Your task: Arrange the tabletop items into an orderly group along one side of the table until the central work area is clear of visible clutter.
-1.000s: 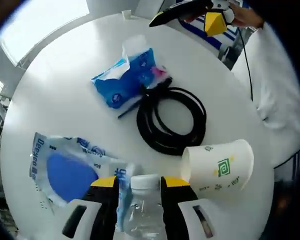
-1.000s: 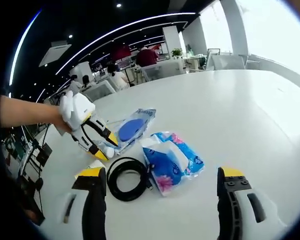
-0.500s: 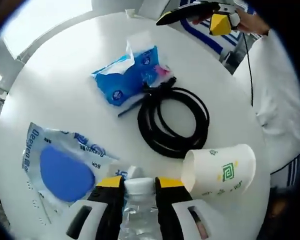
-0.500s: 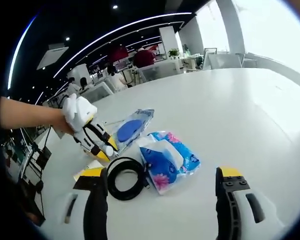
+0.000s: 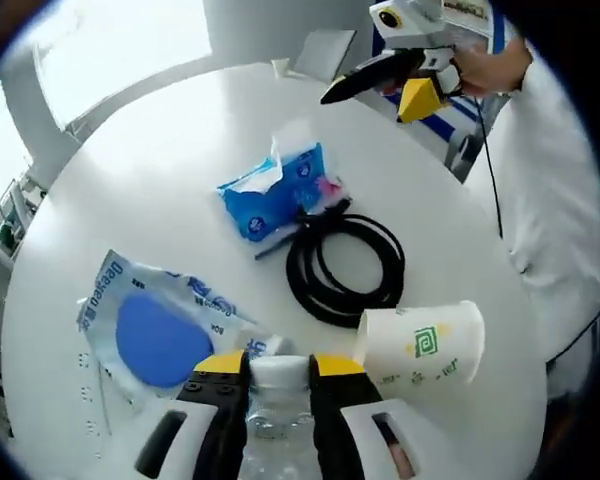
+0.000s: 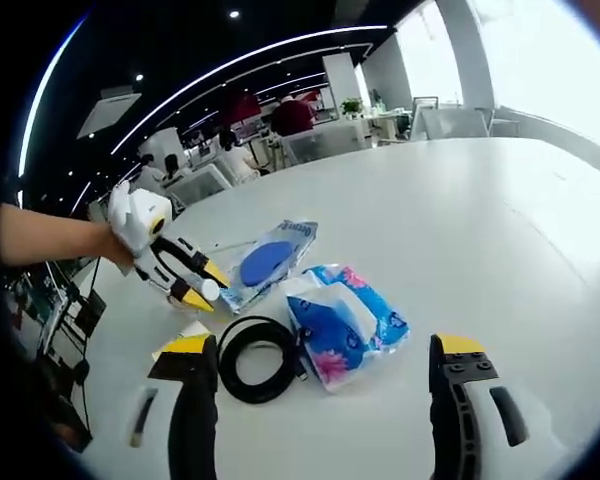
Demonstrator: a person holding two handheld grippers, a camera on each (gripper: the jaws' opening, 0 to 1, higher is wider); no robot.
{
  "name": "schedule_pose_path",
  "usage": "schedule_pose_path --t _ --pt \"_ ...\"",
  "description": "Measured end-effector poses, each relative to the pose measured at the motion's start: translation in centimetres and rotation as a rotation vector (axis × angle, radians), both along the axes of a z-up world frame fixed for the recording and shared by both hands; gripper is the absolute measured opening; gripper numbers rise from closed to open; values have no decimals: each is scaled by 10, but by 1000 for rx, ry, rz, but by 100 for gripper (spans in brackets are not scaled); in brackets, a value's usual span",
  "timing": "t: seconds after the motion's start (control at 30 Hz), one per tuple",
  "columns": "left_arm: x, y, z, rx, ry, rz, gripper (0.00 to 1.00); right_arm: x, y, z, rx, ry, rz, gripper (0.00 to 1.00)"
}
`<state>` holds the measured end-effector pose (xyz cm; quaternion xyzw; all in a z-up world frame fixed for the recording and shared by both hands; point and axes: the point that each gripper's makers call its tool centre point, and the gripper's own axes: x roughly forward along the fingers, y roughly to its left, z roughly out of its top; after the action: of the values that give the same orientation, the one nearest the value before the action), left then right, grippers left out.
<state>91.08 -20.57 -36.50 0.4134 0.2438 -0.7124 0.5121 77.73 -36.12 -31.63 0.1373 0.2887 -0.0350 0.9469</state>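
White round surface (image 5: 130,190) carries the clutter. Left claw (image 5: 279,368), bottom centre, is clamped on a clear bottle (image 5: 278,420); beside it lie a paper cup (image 5: 420,345), black cable (image 5: 345,270), tissue pack (image 5: 275,185) and blue pouch (image 5: 150,335). Right claw (image 6: 320,350) stands apart.

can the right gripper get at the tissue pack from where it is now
Probably yes. The right gripper is open, jaws wide apart, with the tissue pack lying on the table straight ahead between them. Nothing sits over it; only the black cable coil lies alongside.
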Motion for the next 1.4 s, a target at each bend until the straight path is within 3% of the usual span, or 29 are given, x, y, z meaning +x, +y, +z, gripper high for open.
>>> schedule_pose_path --t 0.03,0.1,0.23,0.4,0.43,0.57,0.6,0.87,0.93,0.97,1.03,1.17,1.37,1.4 --pt "4 -1 7 -39 -26 12 20 0 1 1 -2 1 0 84" --pt "4 -1 18 -98 17 32 20 0 4 2 0 -3 5 84" --pt "20 2 46 -241 36 142 20 2 7 3 -6 -4 13 84" --pt "20 16 76 -414 46 184 20 4 20 8 -20 -6 44 83" --pt "22 21 84 -459 81 254 20 4 20 8 -20 -5 44 83" --pt "27 37 109 -582 132 368 20 9 26 8 -28 3 67 83" --pt "27 42 109 -583 100 358 20 10 29 9 -28 0 75 83" --pt "22 61 130 -673 112 447 20 16 40 9 -44 3 120 83" --pt "21 58 131 -686 92 436 20 16 41 9 -40 2 124 83" --pt "24 54 141 -746 146 485 20 17 41 10 -43 3 128 83" --pt "26 50 151 -781 119 474 19 18 41 11 -40 -4 126 83" --pt "27 52 161 -795 120 464 20 18 40 13 -42 -8 127 83" --pt "31 80 150 -759 84 490 20 17 44 17 -58 -13 140 83" --pt "30 84 148 -758 99 496 20 17 45 17 -61 -15 147 83"
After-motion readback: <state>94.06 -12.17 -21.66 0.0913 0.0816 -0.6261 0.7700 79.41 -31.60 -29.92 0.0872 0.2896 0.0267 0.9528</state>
